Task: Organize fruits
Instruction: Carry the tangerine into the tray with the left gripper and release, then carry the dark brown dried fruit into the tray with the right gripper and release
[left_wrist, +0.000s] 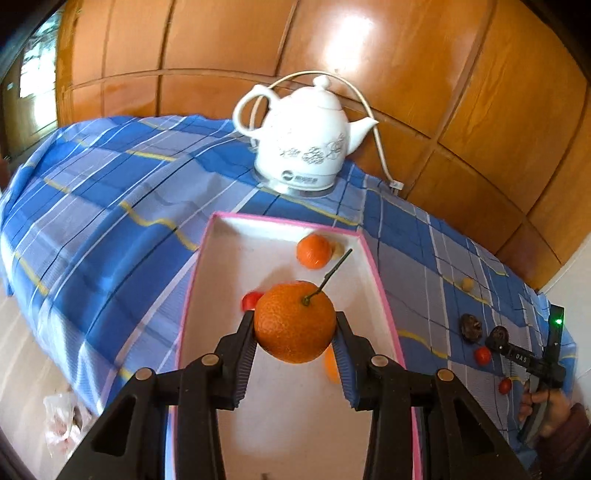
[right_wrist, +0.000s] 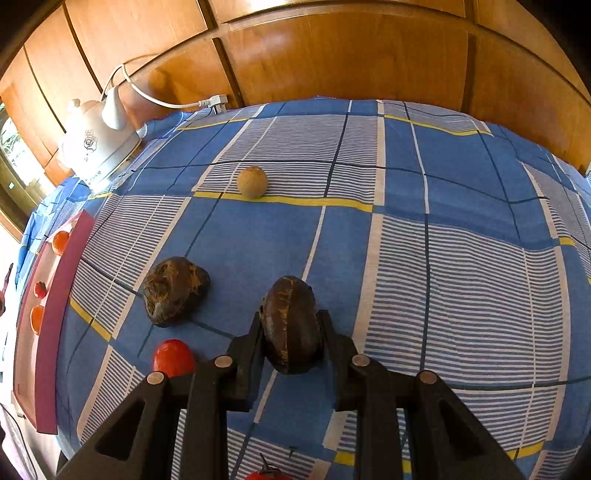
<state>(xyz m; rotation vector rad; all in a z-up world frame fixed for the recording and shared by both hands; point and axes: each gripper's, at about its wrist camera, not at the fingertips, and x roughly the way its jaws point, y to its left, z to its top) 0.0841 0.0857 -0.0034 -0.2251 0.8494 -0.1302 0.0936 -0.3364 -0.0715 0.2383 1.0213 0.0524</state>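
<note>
My left gripper is squeezing a big orange with a thin green stem, one finger on each side of it. I hold it up over the white box with the pink rim. In the box, a smaller orange sits up near 12 o'clock from my fruit, and a pale little ball peeks out just behind it. A small red fruit shows at about 10 o'clock, partly hidden by my orange. A bit of another orange pokes out from behind my right finger. A white kettle with a cord stands past the far end of the box on the blue checked cloth. My right gripper is clenched on a dark brown wrinkly fruit, which sits on the cloth. I cannot tell what kind of fruit it is. Another dark wrinkly fruit lies near it at 10 o'clock, not touching. A red tomato sits just beside my left finger at 9 o'clock. A tan round fruit rests far off at 12 o'clock. Another red tomato peeks in at the bottom edge. The box is away at 9 o'clock, and the kettle is at 10 o'clock.
</note>
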